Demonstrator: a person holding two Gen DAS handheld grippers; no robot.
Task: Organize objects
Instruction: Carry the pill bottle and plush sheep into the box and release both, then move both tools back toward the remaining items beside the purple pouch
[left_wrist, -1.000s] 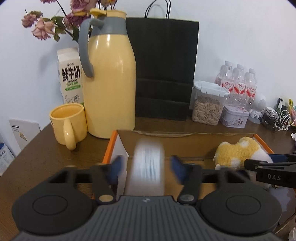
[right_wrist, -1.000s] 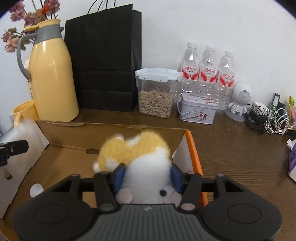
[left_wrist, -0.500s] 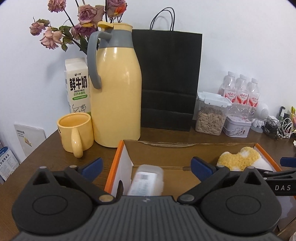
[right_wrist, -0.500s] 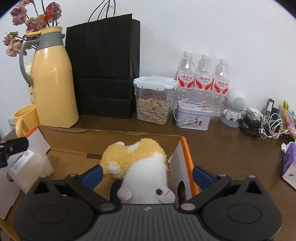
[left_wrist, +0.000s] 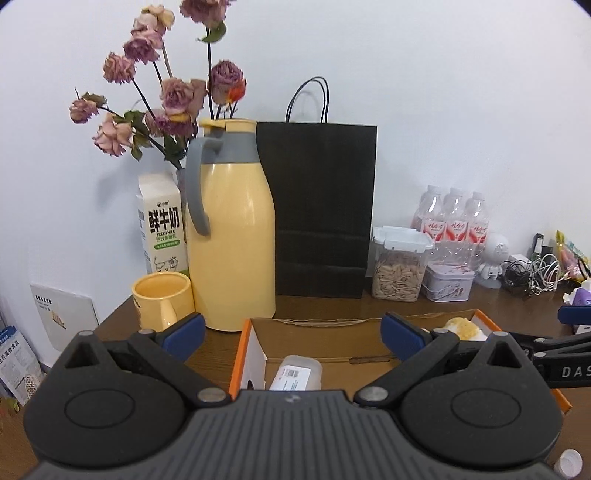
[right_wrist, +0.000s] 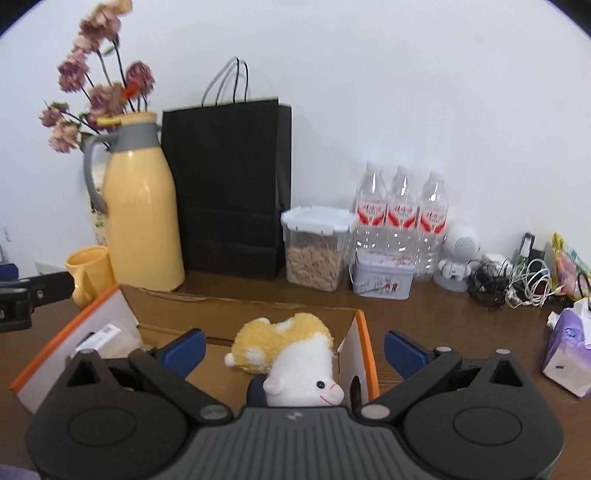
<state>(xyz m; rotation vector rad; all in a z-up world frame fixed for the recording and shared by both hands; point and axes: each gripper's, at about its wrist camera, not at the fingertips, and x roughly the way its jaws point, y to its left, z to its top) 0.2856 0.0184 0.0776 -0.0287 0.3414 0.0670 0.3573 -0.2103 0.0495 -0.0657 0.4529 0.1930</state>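
Left gripper (left_wrist: 291, 330), right gripper (right_wrist: 293, 347): both wide open, empty; we risk snagging the cardboard box (right_wrist: 364, 343) wall, toppling the plush toy (right_wrist: 295, 354).

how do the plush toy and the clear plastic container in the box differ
The plush toy is soft, fuzzy, yellow and white, with a face; the clear plastic container is hard, smooth, see-through, with a printed label. The plush toy sits at the right end of the cardboard box, the clear plastic container at the left end. Both lie inside the box, free of either hand-held gripper.
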